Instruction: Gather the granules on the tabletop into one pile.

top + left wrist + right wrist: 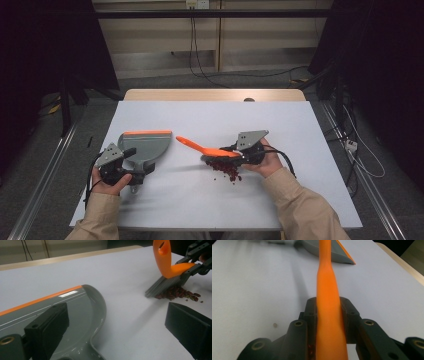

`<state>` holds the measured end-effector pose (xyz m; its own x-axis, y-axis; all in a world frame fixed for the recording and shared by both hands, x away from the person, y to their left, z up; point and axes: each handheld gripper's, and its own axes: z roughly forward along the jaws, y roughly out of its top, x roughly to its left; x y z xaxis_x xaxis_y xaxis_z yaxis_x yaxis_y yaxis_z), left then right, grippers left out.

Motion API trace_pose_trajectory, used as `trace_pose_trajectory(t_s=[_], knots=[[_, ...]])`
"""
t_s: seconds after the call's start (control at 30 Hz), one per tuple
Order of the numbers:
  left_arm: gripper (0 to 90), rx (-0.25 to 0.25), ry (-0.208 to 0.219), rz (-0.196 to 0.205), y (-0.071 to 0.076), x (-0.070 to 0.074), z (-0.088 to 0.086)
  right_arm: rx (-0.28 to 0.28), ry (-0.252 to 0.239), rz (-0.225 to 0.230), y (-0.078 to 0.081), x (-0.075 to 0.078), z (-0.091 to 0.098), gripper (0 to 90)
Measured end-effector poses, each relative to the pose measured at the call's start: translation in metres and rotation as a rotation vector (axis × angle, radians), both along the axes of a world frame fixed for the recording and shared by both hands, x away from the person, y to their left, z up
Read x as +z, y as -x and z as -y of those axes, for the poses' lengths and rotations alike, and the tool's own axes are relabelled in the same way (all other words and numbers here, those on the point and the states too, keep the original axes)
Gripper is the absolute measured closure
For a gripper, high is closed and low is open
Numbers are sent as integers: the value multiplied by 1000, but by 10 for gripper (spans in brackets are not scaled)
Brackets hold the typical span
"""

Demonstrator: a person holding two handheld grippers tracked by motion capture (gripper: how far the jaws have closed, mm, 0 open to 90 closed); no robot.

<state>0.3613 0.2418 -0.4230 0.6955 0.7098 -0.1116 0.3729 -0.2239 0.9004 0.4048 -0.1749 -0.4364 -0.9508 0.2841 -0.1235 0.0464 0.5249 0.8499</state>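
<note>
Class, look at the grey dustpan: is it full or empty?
Empty: the dustpan has a bare grey tray, and the red bits lie on the table under the brush.

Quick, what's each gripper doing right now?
Left gripper: at the grey dustpan's handle; grip cannot be told.
Right gripper: closed on the orange brush, bristles on the red bits.

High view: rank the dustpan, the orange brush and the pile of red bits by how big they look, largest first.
1. Dustpan.
2. Orange brush, long but narrow, held in the right gripper.
3. Pile of red bits, clearly the smallest.
</note>
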Motion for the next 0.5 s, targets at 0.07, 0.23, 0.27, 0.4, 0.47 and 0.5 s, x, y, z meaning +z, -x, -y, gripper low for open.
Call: trace_pose_trajectory(t_s=[0.07,0.23,0.27,0.4,0.47,0.5], knots=[[52,0,0,-1,0,0,0,4,5,-1,1,1,-2,713],[52,-1,-3,-3,0,0,0,12,-8,-8,3,1,-1,713],[52,-1,-2,-2,0,0,0,9,-11,-8,3,1,-1,713],[52,-3,-2,-3,0,-1,1,1,-12,3,5,1,-3,712],[52,-3,-1,-3,0,-1,2,-9,-33,2,4,2,-2,712],[52,-3,-1,-3,0,-1,1,-13,-47,1,3,2,-1,712]])
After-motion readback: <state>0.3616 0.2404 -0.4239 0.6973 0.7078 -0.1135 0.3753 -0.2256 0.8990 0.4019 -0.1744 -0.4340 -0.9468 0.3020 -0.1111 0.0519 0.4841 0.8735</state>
